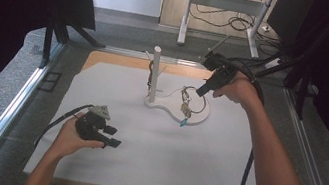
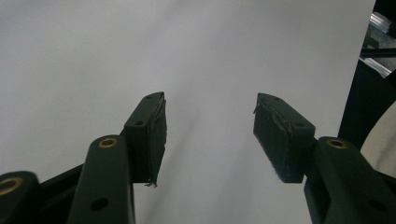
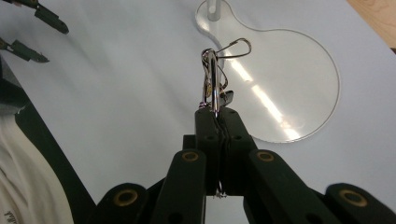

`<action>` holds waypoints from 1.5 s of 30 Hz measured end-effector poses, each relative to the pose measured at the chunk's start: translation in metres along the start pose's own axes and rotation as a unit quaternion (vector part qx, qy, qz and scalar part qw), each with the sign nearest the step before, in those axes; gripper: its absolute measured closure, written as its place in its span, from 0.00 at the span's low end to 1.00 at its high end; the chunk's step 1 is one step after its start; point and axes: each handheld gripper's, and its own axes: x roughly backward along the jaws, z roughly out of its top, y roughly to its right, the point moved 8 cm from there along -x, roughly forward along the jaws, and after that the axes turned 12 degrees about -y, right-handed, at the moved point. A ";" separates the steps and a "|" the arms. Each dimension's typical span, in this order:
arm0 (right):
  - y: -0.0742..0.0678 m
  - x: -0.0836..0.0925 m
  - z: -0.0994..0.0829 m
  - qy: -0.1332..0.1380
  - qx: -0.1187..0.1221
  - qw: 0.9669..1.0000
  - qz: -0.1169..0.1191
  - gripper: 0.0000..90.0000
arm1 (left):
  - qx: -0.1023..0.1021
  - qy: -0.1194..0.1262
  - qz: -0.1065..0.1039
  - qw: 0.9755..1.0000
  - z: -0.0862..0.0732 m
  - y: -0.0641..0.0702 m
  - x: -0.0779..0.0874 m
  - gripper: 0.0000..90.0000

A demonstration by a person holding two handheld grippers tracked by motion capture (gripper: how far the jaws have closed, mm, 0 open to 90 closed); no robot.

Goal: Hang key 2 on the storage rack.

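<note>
Keyring [image 3: 214, 77], a bright metal loop with small clips and a wire hook on it, is pinched in the right gripper [image 3: 216, 114], whose jaws are pressed together on its lower end. In the right gripper view the ring stands up from the pads, over the white mat just beside the clear base plate [image 3: 299, 84]. From the high view a bundle of small pieces, one yellowish and one blue-tipped, hangs below the right gripper [image 1: 202, 90] and reaches down onto the round part of the base plate [image 1: 201, 116]; whether it rests there or dangles just above, I cannot tell.

That plate is the nearest thing here to a tray: flat, keyhole-shaped, with a white post [image 1: 154, 73] rising upright from its narrow end.

The left gripper [image 1: 112, 136] sits well apart, near the front left of the white mat [image 1: 151, 161], held low in the person's left hand [image 1: 71, 140]. Its jaws stand apart with bare white mat showing between the pads [image 2: 156, 135].
</note>
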 end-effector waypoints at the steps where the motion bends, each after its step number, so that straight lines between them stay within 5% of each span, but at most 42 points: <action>1: 0.001 0.001 0.001 0.000 -0.004 1.000 0.000 0.98 | 0.000 0.000 0.000 1.000 0.000 0.000 0.000 0.50; 45: 0.037 -0.011 0.049 0.008 -0.041 0.999 -0.012 0.98 | -0.004 0.010 -0.014 1.000 0.000 0.003 0.005 0.50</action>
